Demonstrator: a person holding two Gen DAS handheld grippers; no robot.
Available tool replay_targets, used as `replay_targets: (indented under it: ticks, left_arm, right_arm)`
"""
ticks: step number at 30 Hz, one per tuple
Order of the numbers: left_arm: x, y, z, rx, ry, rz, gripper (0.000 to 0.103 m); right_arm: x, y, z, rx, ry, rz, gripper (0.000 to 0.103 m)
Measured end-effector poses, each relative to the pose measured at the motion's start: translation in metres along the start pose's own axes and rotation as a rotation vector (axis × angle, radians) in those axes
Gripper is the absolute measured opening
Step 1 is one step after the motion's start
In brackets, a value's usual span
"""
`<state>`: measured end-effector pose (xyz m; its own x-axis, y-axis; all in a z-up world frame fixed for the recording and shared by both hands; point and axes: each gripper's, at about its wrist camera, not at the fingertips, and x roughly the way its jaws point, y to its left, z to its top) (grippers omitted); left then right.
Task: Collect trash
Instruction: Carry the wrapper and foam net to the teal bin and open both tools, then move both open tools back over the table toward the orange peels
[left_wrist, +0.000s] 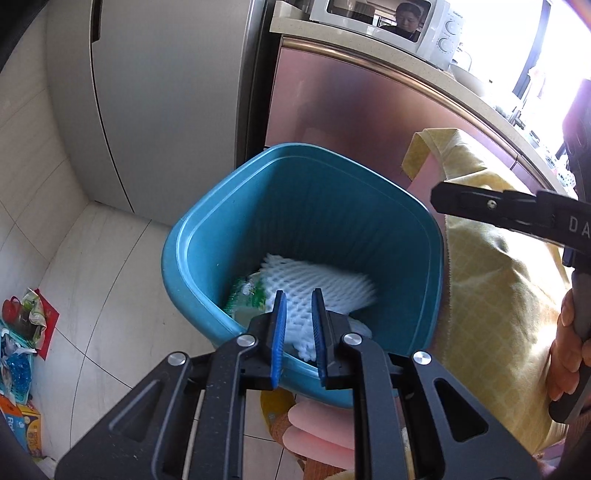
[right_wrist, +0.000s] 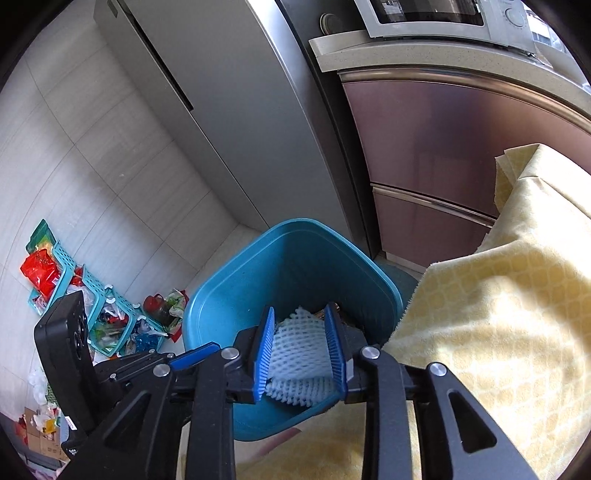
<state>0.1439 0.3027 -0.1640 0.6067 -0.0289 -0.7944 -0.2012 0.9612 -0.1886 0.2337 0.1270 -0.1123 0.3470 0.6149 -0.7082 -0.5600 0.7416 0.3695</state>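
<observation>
White foam fruit net (right_wrist: 300, 354) sits between the blue pads of the right gripper (right_wrist: 300, 360), over the mouth of the teal waste bin (left_wrist: 207, 236); whether the pads press it cannot be told. In the left wrist view the net lies blurred inside the bin, ahead of the left gripper (left_wrist: 298, 334), jaws nearly closed, nothing visibly clamped. A green-and-white wrapper (left_wrist: 245, 297) lies beside the net. Yellow cloth (right_wrist: 509, 295) right of the bin; fridge (right_wrist: 229, 92) beyond; floor litter (right_wrist: 110, 317) far left.
</observation>
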Motion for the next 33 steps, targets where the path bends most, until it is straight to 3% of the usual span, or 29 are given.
replay_targets:
  ticks: [8, 15, 26, 33]
  left_arm:
    - [-0.022, -0.003, -0.003, 0.01, -0.054, -0.028, 0.015]
    - [-0.053, -0.032, -0.002, 0.081, -0.121, -0.07, 0.024]
    - [-0.093, -0.111, -0.004, 0.225, -0.203, -0.216, 0.035]
    - [-0.097, -0.19, -0.018, 0.351, -0.177, -0.351, 0.036]
  right_arm:
    - [-0.029, -0.013, -0.01, 0.005, -0.047, 0.007, 0.028]
    - [-0.076, -0.022, -0.027, -0.017, -0.12, 0.004, 0.031]
    - [-0.163, -0.054, -0.085, 0.024, -0.261, -0.07, 0.034]
    - [-0.223, -0.094, -0.132, 0.115, -0.34, -0.218, 0.034]
